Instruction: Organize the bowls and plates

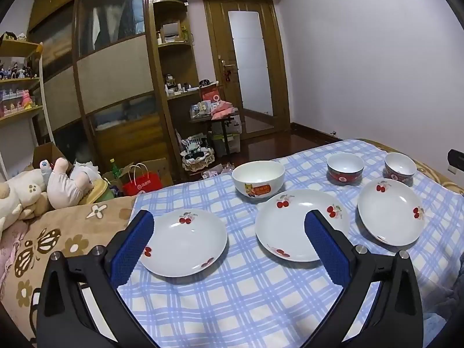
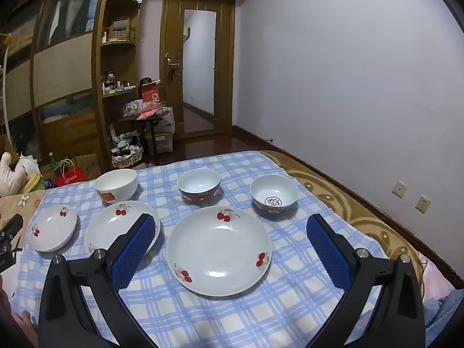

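Note:
Three white plates with cherry prints lie in a row on the blue checked cloth (image 1: pixel 246 290): left plate (image 1: pixel 185 243) (image 2: pixel 53 229), middle plate (image 1: pixel 293 223) (image 2: pixel 116 226), right plate (image 1: pixel 391 211) (image 2: pixel 219 249). Behind them stand a white bowl (image 1: pixel 258 181) (image 2: pixel 116 185) with an orange label and two red-sided bowls (image 1: pixel 345 168) (image 1: pixel 400 168) (image 2: pixel 200 185) (image 2: pixel 274 194). My left gripper (image 1: pixel 229 223) hovers open above the near side of the left and middle plates, holding nothing. My right gripper (image 2: pixel 230 226) is open over the right plate, not touching it.
The cloth covers a bed with a brown flowered blanket (image 1: pixel 58 240). Stuffed toys (image 1: pixel 43 191) lie at the left. Wardrobe (image 1: pixel 110 66), shelves, boxes and a red bag (image 1: pixel 142 184) stand on the far floor. A wall (image 2: pixel 348 72) runs along the right, with sockets (image 2: pixel 410 195).

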A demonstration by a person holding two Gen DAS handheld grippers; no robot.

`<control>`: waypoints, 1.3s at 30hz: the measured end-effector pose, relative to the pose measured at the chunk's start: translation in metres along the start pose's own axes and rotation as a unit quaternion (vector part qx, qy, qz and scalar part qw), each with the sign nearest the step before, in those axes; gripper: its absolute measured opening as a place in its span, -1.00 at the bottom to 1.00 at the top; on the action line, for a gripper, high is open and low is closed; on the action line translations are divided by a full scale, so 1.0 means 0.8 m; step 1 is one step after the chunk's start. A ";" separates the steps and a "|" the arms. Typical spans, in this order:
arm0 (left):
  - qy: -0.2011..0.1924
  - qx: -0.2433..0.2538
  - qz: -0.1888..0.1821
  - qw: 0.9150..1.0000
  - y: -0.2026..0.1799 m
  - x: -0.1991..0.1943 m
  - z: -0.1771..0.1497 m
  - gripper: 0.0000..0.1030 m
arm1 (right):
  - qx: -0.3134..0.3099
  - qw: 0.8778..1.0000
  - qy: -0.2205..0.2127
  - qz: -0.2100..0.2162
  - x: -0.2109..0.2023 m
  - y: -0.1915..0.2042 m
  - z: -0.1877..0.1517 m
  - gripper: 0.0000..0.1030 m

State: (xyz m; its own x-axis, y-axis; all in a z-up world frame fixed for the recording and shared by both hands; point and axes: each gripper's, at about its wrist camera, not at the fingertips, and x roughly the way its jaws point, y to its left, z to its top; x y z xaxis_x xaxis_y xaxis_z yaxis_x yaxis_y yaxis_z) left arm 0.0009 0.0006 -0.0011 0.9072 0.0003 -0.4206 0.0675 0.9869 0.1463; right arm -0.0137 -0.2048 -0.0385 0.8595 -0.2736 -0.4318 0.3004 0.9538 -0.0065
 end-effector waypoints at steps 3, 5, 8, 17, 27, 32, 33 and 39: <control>0.013 -0.005 -0.005 1.000 0.001 0.005 0.009 0.98 | -0.003 1.000 0.000 0.003 0.000 -0.001 -0.001 1.00; 0.009 -0.010 -0.003 1.000 0.002 0.006 0.010 0.98 | -0.004 1.000 0.004 -0.006 0.001 0.006 -0.002 1.00; 0.001 -0.021 -0.002 1.000 0.013 0.002 0.005 0.98 | -0.005 1.000 0.004 -0.004 0.000 0.002 0.000 1.00; 0.013 -0.035 0.000 0.999 0.016 0.005 0.000 0.98 | -0.001 1.000 0.002 0.002 0.001 -0.001 0.000 1.00; 0.019 -0.036 -0.001 0.999 0.014 0.008 0.000 0.98 | 0.001 1.000 -0.008 0.001 -0.002 0.000 0.002 1.00; 0.018 -0.036 -0.001 0.999 0.015 0.008 0.000 0.98 | 0.002 1.000 -0.007 0.001 -0.001 0.001 0.003 1.00; 0.018 -0.036 0.000 0.999 0.015 0.008 0.000 0.98 | 0.002 1.000 -0.008 0.001 -0.001 0.000 0.002 1.00; 0.019 -0.033 0.000 0.999 0.013 0.009 -0.001 0.98 | 0.002 1.000 -0.007 -0.001 0.000 0.000 0.002 1.00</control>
State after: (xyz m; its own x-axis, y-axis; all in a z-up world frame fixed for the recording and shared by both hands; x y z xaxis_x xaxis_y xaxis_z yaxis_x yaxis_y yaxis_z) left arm 0.0080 0.0109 -0.0035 0.8910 0.0053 -0.4539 0.0384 0.9955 0.0869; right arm -0.0135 -0.2050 -0.0371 0.8650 -0.2770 -0.4184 0.3033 0.9529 -0.0037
